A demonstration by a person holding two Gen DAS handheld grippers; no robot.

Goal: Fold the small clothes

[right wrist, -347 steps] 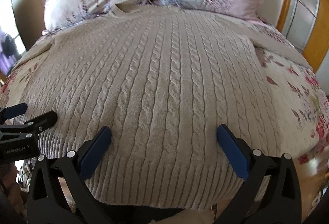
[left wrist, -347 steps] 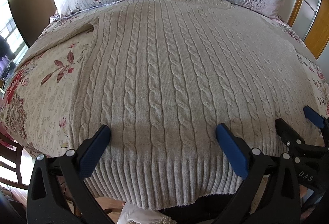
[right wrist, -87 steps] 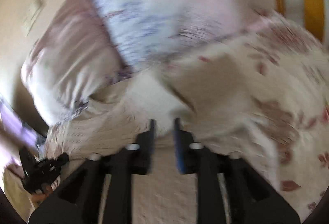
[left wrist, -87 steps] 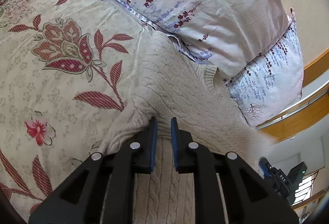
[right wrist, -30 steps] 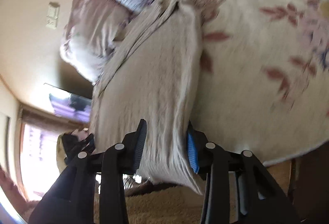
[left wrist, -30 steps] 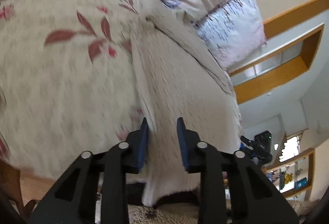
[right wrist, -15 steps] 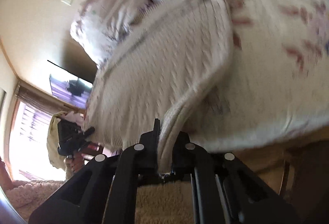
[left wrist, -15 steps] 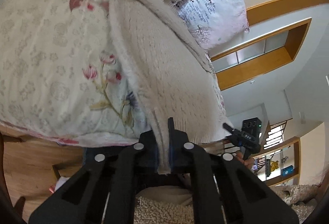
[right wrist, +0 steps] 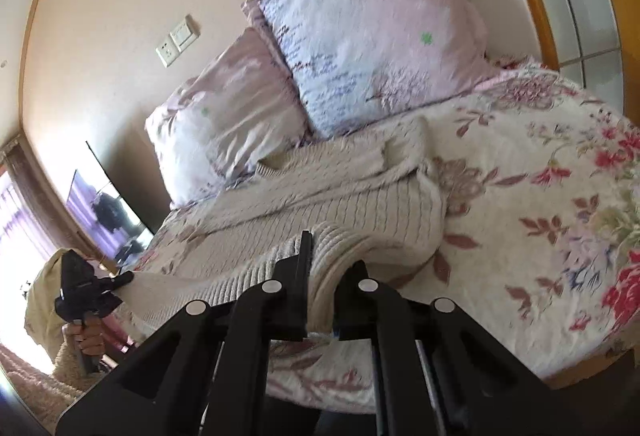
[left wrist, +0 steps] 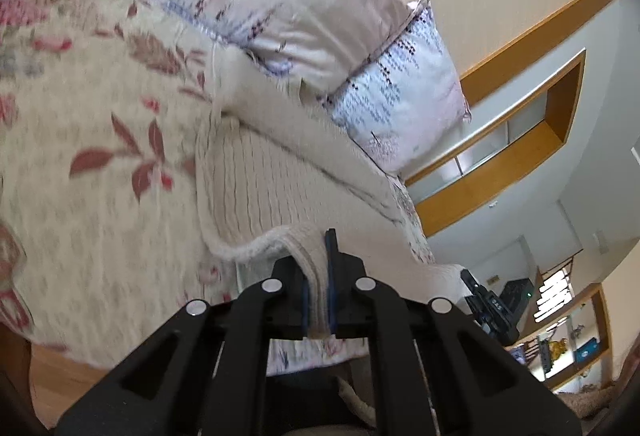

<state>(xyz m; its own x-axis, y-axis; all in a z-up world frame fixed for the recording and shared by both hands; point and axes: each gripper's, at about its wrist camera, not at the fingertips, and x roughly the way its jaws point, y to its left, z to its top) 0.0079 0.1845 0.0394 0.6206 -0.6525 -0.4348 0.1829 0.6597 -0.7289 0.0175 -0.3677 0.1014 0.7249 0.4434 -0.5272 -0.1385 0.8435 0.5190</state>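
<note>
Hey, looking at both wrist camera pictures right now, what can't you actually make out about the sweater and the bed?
- Left wrist view: the cream cable-knit sweater's clamped hem corner is hidden between the pads of the left hand-held gripper.
- Right wrist view: the right hand-held gripper covers the hem it pinches.
- Both views: motion blur smears the floral bedspread.
- Right wrist view: the sweater's far sleeve is hidden under folded knit.

bright daylight, blown-out window (right wrist: 16, 220) glare, slight motion blur, fisheye-curved dark edges
</note>
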